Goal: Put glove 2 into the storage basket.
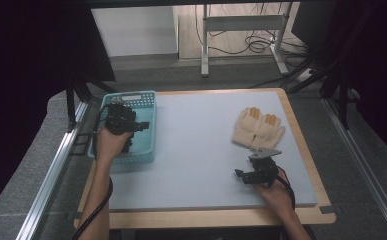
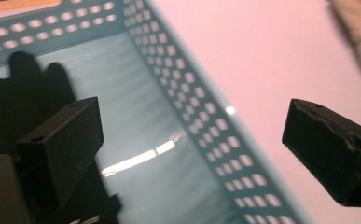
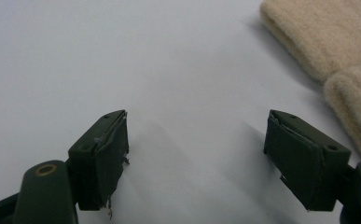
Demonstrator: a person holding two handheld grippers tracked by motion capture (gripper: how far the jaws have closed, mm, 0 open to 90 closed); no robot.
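Observation:
A pair of cream knitted gloves (image 1: pixel 258 127) lies side by side on the pale mat at the right. A teal perforated basket (image 1: pixel 131 96) stands at the mat's left edge. My left gripper (image 1: pixel 141 126) hovers over the basket, open with nothing between its jaws. In the left gripper view, the left gripper (image 2: pixel 192 135) straddles the basket wall (image 2: pixel 206 121), and a black glove (image 2: pixel 24 93) lies on the basket floor. My right gripper (image 1: pixel 242 175) rests low near the front right, open and empty. In the right gripper view, the right gripper (image 3: pixel 197 140) points over bare mat, the cream gloves (image 3: pixel 327 46) just beyond to its right.
The pale mat (image 1: pixel 196 150) sits on a wooden tabletop (image 1: pixel 206 218). Metal rails (image 1: pixel 56 165) run along both sides of the table. Beyond the far edge are a desk frame (image 1: pixel 206 45) and floor cables (image 1: pixel 256 45).

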